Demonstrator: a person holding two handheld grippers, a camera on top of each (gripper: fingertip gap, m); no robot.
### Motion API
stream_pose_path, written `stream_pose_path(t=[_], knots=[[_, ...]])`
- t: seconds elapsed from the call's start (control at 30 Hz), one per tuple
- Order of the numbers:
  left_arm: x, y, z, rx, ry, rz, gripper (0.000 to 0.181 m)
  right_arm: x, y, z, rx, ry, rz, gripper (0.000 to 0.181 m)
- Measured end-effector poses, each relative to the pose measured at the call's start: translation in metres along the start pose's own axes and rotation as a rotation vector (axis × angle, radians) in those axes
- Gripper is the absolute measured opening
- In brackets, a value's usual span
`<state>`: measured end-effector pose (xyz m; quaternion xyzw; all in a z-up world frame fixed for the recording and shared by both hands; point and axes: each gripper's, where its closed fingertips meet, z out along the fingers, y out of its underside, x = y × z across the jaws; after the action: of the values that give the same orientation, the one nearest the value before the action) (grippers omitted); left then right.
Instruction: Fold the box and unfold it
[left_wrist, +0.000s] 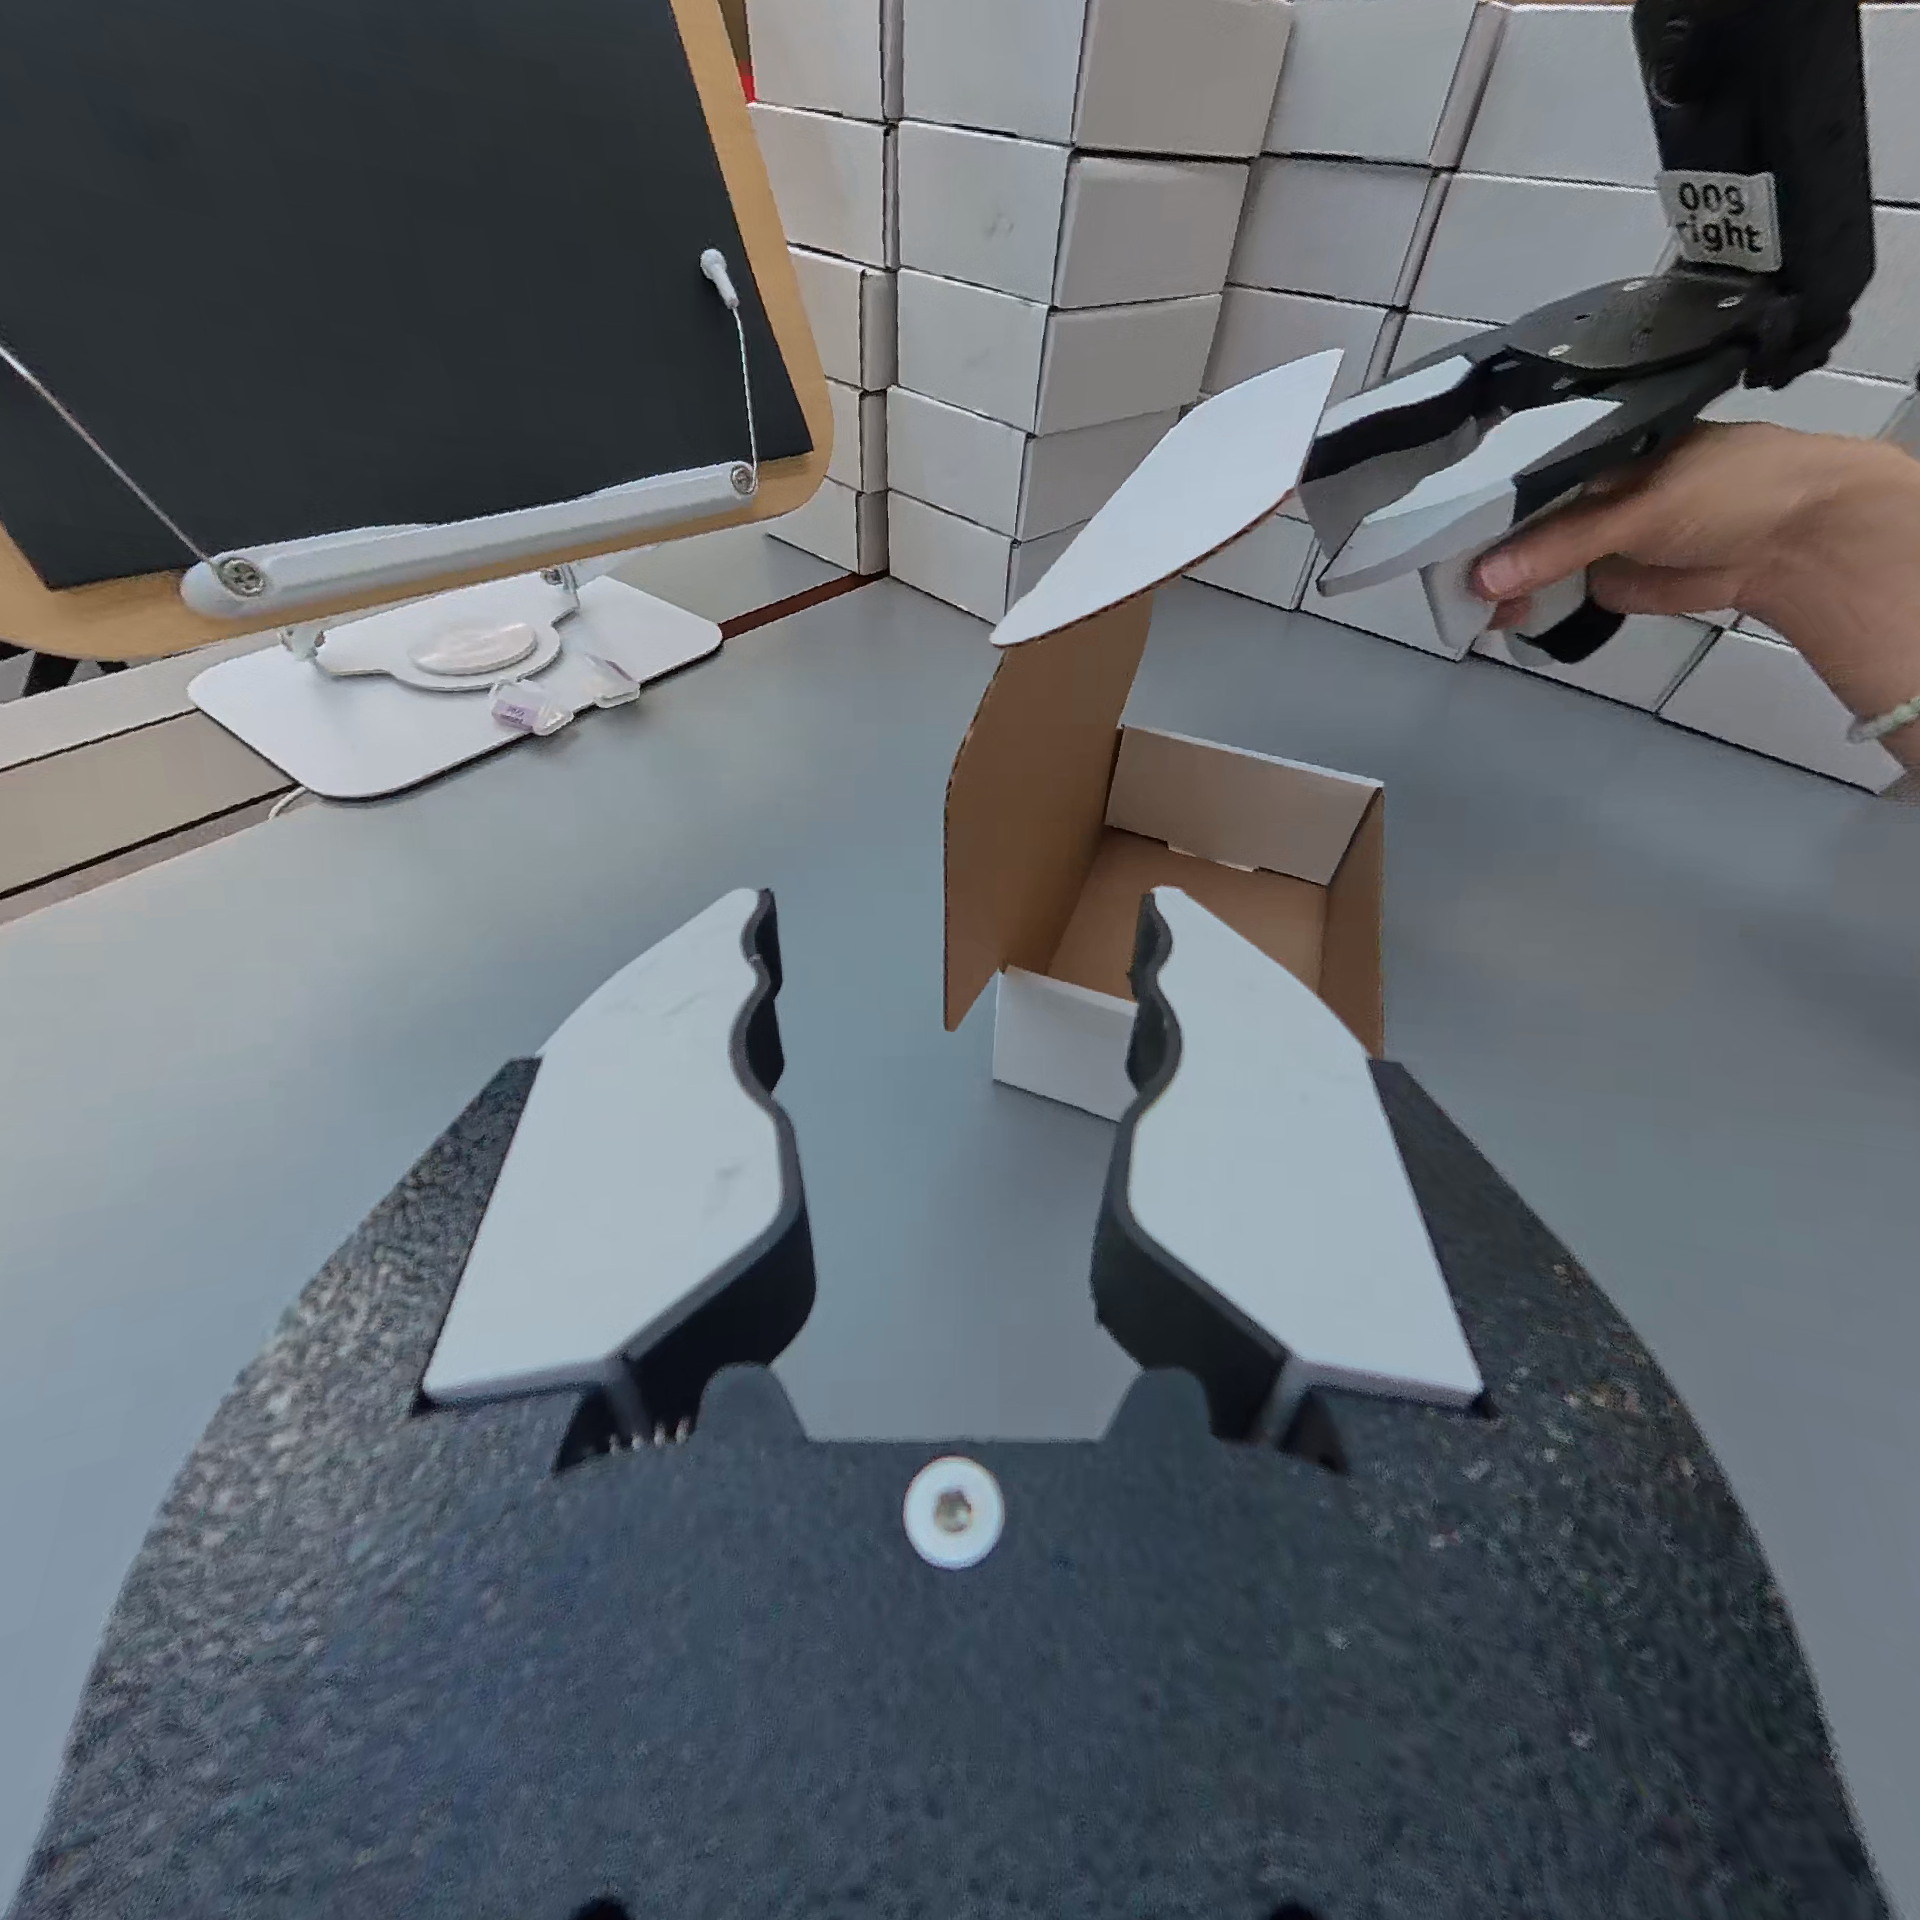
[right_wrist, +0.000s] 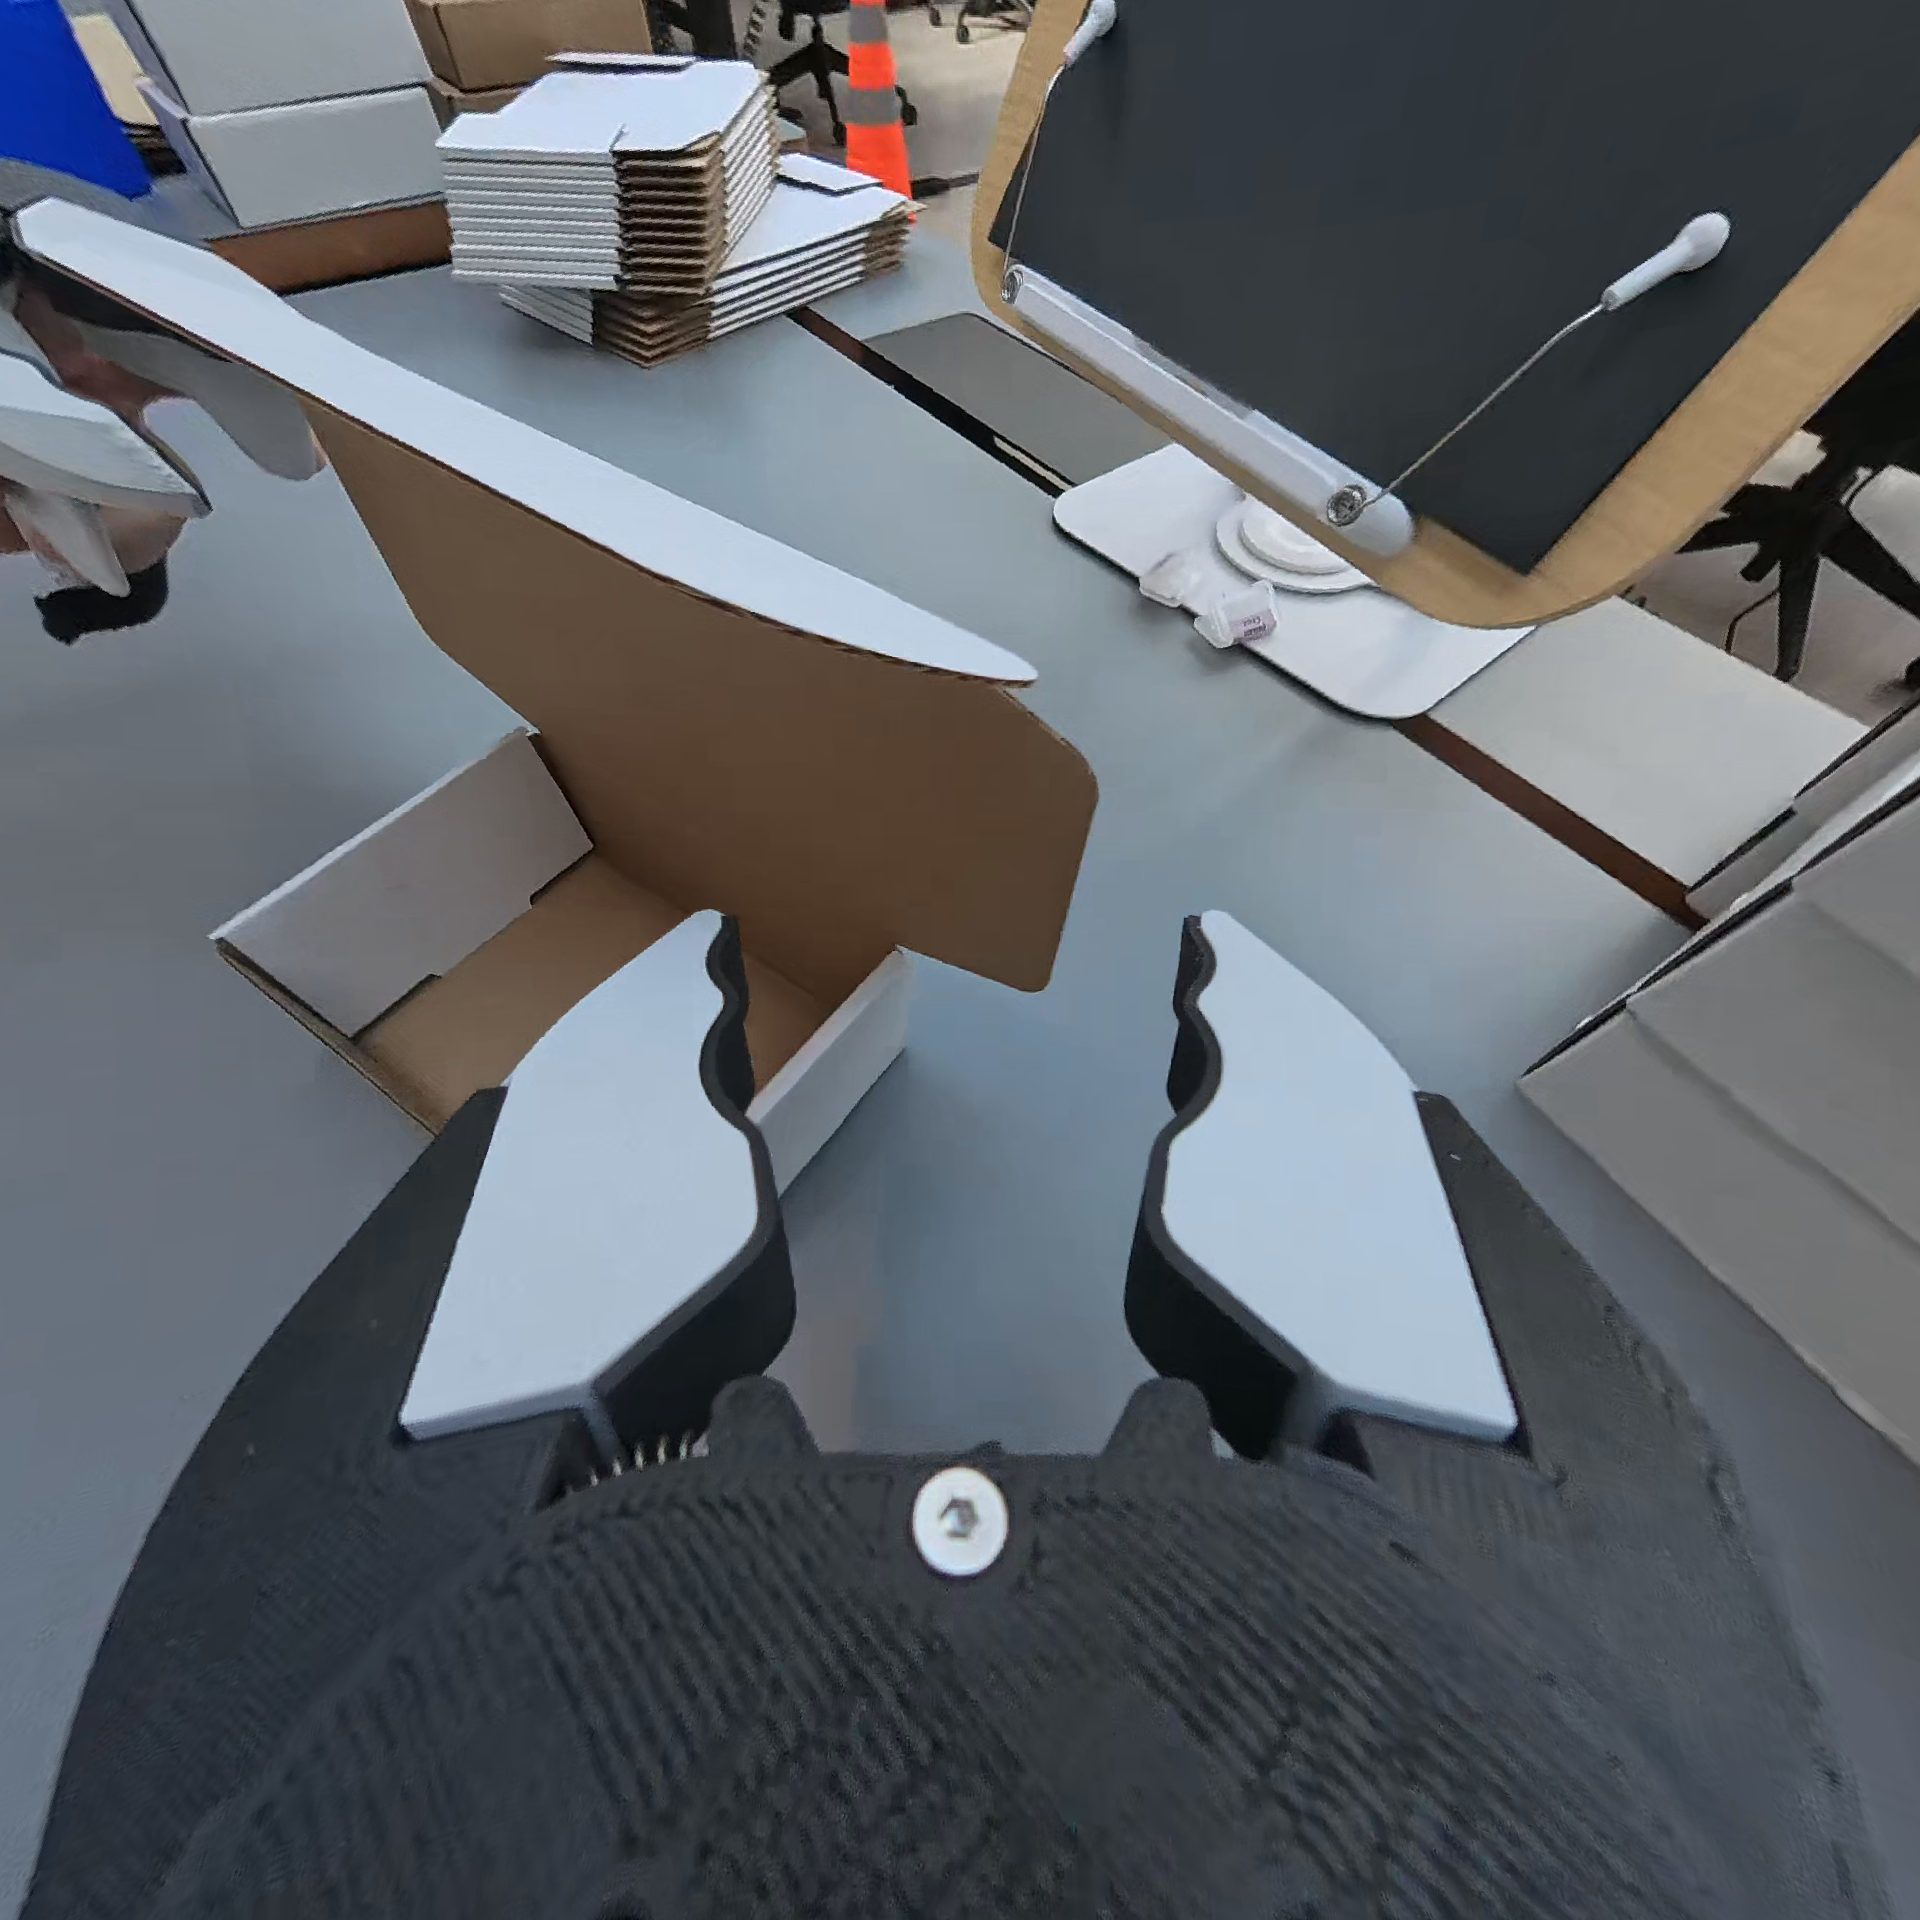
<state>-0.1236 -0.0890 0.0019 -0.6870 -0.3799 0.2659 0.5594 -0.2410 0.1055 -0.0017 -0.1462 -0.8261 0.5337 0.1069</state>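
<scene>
Left wrist view: my left gripper (left_wrist: 956, 935) is released, fingers wide apart and holding nothing. The box (left_wrist: 1226, 831) sits open on the grey table (left_wrist: 520, 935) just ahead, its lid (left_wrist: 1174, 499) raised. My right gripper (left_wrist: 1340, 488) meets the lid's far tip.

Right wrist view: my right gripper (right_wrist: 961, 956) is spread open and empty, its left finger over the box (right_wrist: 416, 894). The lid (right_wrist: 623, 488) slants up toward another gripper (right_wrist: 94, 457) at the left edge.
</scene>
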Motion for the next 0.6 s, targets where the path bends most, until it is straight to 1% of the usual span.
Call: stream_pose_path(t=[0.07, 0.1, 0.17, 0.23, 0.4, 0.53, 0.57, 0.6], knots=[[0.0, 0.001, 0.007, -0.024, 0.057, 0.048, 0.059, 0.008, 0.0, 0.005, -0.001, -0.059, -0.053, 0.072], [-0.001, 0.002, 0.01, -0.037, 0.081, 0.069, 0.058, 0.011, -0.004, 0.007, 0.023, -0.088, -0.083, 0.069], [-0.003, 0.001, 0.016, -0.042, 0.112, 0.098, 0.052, 0.01, -0.011, 0.01, 0.062, -0.17, -0.143, 0.063], [-0.004, 0.001, 0.023, -0.05, 0.15, 0.098, 0.048, 0.01, -0.014, 0.012, 0.07, -0.235, -0.186, 0.058], [-0.004, -0.004, 0.034, -0.061, 0.217, 0.098, 0.033, 0.008, -0.025, 0.016, 0.124, -0.373, -0.187, 0.043], [0.002, -0.009, 0.035, -0.067, 0.28, 0.101, 0.027, 0.007, -0.023, 0.024, 0.097, -0.404, -0.196, 0.041], [0.002, -0.009, 0.035, -0.076, 0.286, 0.106, 0.024, 0.009, -0.019, 0.027, 0.064, -0.389, -0.211, 0.036], [0.001, -0.009, 0.035, -0.081, 0.287, 0.11, 0.021, 0.008, -0.014, 0.028, 0.033, -0.4, -0.225, 0.02]])
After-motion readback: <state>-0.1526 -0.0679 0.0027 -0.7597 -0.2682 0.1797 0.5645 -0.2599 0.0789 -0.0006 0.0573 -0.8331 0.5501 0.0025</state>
